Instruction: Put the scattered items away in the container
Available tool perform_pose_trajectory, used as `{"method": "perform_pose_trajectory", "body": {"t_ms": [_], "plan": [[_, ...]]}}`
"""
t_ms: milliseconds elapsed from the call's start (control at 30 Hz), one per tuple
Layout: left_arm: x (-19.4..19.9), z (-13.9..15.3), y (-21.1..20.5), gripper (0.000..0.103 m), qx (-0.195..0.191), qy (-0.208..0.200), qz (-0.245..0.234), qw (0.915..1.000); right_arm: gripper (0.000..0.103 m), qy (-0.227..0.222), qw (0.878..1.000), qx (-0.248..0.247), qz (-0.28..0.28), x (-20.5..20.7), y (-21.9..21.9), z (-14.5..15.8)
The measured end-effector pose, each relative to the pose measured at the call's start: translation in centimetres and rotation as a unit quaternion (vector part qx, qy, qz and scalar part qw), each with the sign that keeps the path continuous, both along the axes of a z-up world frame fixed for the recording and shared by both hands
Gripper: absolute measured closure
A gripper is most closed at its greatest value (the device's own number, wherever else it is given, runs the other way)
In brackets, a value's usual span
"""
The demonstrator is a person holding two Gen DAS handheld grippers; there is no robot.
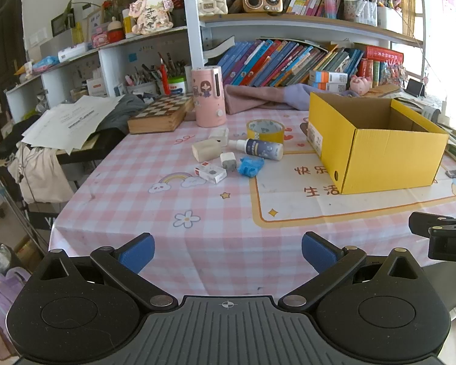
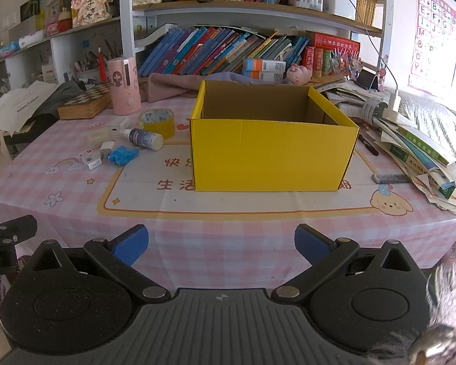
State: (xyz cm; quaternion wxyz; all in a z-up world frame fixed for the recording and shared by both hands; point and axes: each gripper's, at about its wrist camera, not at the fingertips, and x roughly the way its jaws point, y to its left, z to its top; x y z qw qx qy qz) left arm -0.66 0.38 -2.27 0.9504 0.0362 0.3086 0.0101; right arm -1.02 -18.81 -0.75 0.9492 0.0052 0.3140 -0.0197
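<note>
An open yellow cardboard box [image 1: 389,161] [image 2: 273,155] stands on the pink checked tablecloth. Left of it lie scattered items: a yellow tape roll [image 1: 265,130] [image 2: 157,121], a small spray bottle [image 1: 258,148] [image 2: 144,138], a blue crumpled wrapper [image 1: 250,165] [image 2: 123,155], a white charger plug [image 1: 228,161] [image 2: 106,149], a small red-and-white box [image 1: 210,174] [image 2: 91,160] and a beige block [image 1: 206,149] [image 2: 98,136]. My left gripper [image 1: 228,252] is open and empty at the table's near edge. My right gripper [image 2: 221,245] is open and empty in front of the box.
A pink humidifier [image 1: 209,95] [image 2: 124,85], a chessboard box [image 1: 161,114] and folded cloth [image 1: 258,97] sit behind the items. Bookshelves stand at the back. Piled books and papers [image 2: 419,149] and a pen [image 2: 369,146] lie right of the box.
</note>
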Motion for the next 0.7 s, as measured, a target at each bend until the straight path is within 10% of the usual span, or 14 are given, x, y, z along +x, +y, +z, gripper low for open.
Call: {"method": "perform_pose_trajectory", "body": {"t_ms": [700], "plan": [[-0.4, 1.8, -1.0, 0.000, 0.007, 0.001, -0.002, 1.0000, 0.000, 0.000, 1.000, 0.001, -0.002, -0.3, -0.3, 0.2]]}}
